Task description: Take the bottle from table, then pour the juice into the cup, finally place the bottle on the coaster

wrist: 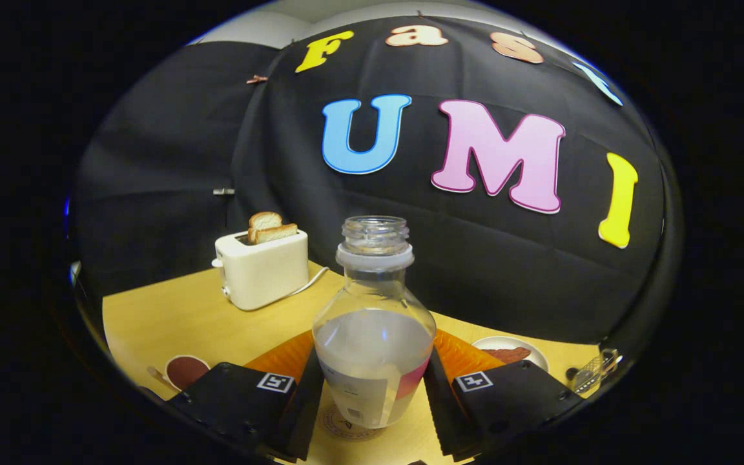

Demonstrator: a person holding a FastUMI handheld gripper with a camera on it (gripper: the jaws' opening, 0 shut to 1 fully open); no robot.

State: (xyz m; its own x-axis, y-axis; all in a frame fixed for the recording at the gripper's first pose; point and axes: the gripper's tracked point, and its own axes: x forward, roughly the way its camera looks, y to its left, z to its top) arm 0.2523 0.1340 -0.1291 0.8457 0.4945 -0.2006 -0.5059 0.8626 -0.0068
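Note:
A clear, uncapped bottle [372,336] stands upright between my fingers, about half full of pale cloudy juice, with a label low on its body. My gripper [373,371] is shut on it, one finger pressing each side of the lower body. Directly under the bottle's base lies a round patterned coaster [346,425] on the yellow table; I cannot tell whether the base touches it. A small round cup [186,371] with dark contents sits to the left, beyond my left finger.
An orange ribbed dish [459,354] lies just behind the bottle. A white toaster [262,268] with two bread slices stands at the back left, its cord trailing right. A white plate [511,352] with a reddish-brown piece of food sits at the right.

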